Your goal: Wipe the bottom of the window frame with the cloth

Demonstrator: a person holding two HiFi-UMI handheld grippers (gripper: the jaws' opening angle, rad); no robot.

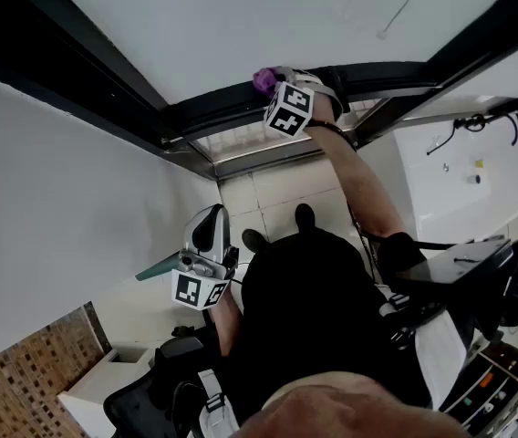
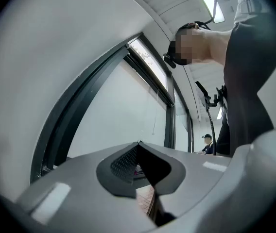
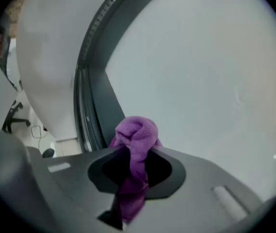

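A purple cloth (image 3: pixel 136 136) is bunched between the jaws of my right gripper (image 3: pixel 134 152), which is shut on it. In the head view this gripper (image 1: pixel 274 84) is held up at the dark window frame (image 1: pixel 213 112), and the cloth (image 1: pixel 262 80) touches the frame's bottom rail. The right gripper view shows the frame (image 3: pixel 97 106) just behind the cloth, beside pale glass. My left gripper (image 1: pixel 150 273) hangs lower, near the white wall and away from the frame. Its jaws (image 2: pixel 139 145) are shut with nothing between them.
A white wall (image 1: pixel 67 190) runs along the left. Tiled floor (image 1: pixel 268 190) lies below the window. A white cabinet (image 1: pixel 460 181) and dark equipment (image 1: pixel 478 272) stand at the right. The person's body fills the lower middle. Another person (image 2: pixel 207 143) sits far off.
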